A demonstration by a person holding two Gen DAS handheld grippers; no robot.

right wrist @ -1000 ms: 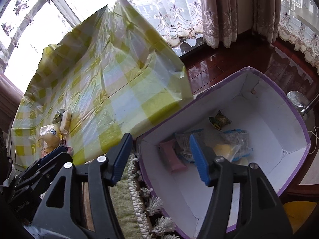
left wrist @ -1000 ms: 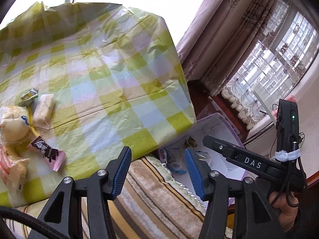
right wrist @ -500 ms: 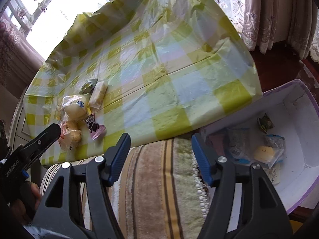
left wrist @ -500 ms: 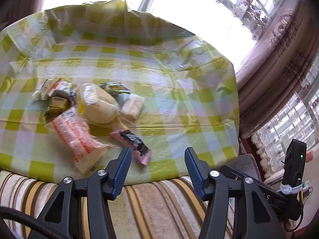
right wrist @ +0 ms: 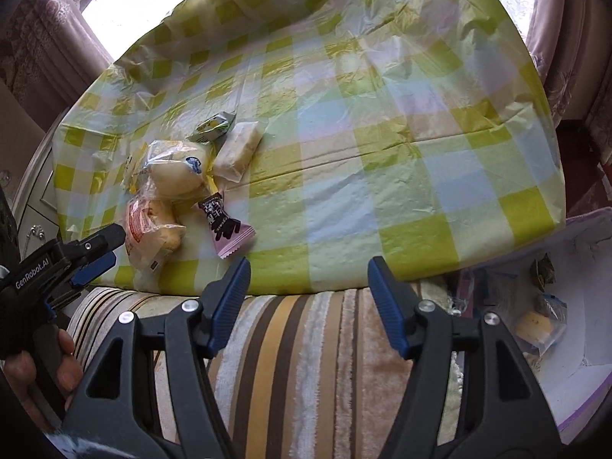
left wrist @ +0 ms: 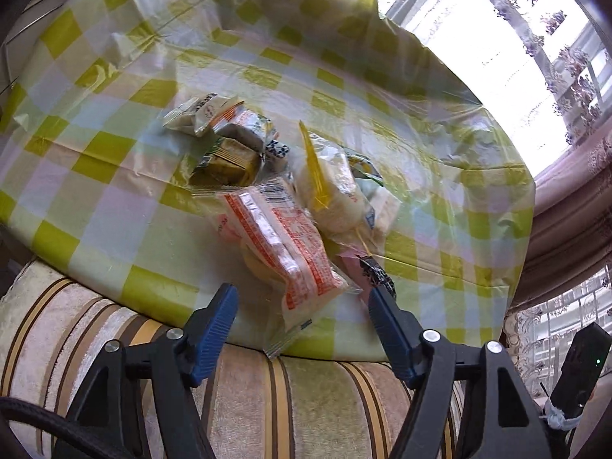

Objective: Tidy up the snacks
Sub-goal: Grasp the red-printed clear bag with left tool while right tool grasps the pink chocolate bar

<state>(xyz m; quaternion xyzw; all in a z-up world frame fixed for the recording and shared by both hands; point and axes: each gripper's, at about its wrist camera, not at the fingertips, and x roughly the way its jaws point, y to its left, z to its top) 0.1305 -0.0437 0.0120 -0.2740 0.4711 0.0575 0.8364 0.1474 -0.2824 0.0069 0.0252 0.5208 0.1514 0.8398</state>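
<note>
A heap of wrapped snacks lies on the green-checked cloth (left wrist: 114,199). Nearest me is a red-printed bread bag (left wrist: 290,244), then a clear-wrapped bun (left wrist: 336,199), a pink-and-black bar (left wrist: 373,271) and small green and orange packets (left wrist: 229,157). My left gripper (left wrist: 304,317) is open and empty, just short of the red-printed bag; it shows at the left in the right wrist view (right wrist: 95,256). My right gripper (right wrist: 308,287) is open and empty over the striped cushion edge, right of the pink bar (right wrist: 225,225). The white box (right wrist: 581,378) at the right holds several snacks.
The striped cushion (right wrist: 298,344) runs under the cloth's near edge. The right half of the cloth (right wrist: 420,153) is bare. Curtains and bright windows stand behind the table. The box sits lower than the table, beside its right corner.
Both grippers have swung left, away from the box. The left one now faces the snack heap up close. The right one now faces the table, with the box at its right edge.
</note>
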